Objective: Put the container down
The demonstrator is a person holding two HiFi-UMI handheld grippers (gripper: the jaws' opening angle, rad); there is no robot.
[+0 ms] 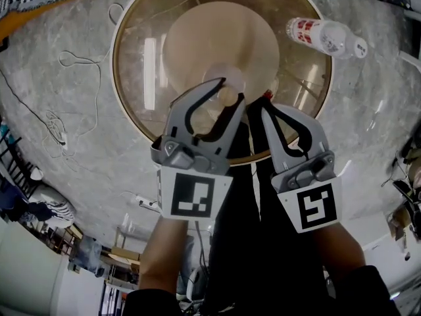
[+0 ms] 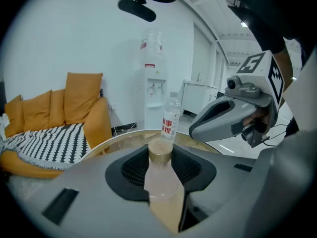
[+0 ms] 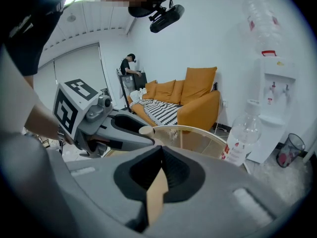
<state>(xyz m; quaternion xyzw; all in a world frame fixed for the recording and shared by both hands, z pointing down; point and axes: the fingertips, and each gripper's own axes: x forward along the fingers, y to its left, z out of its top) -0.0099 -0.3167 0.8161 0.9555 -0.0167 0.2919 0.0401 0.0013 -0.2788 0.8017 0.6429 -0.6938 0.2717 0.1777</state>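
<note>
The container (image 2: 161, 175) is a small cloudy bottle with a round wooden cap (image 2: 160, 150). My left gripper (image 2: 161, 155) is shut on it, the ribbed pads pressing both sides below the cap. From the head view the left gripper (image 1: 229, 92) holds the container (image 1: 227, 97) over the middle of the round glass table (image 1: 125, 97). My right gripper (image 1: 266, 110) hovers just to its right, shut with nothing held. In the right gripper view the jaws (image 3: 159, 150) meet at the tips, and the left gripper (image 3: 124, 133) shows at the left.
A clear plastic water bottle (image 1: 325, 37) with a red label stands on the table's far right part. An orange sofa (image 3: 190, 100) with a striped throw, a water dispenser (image 3: 272, 108) and a bin (image 3: 290, 150) line the wall. Cables (image 1: 79, 84) trail on the floor.
</note>
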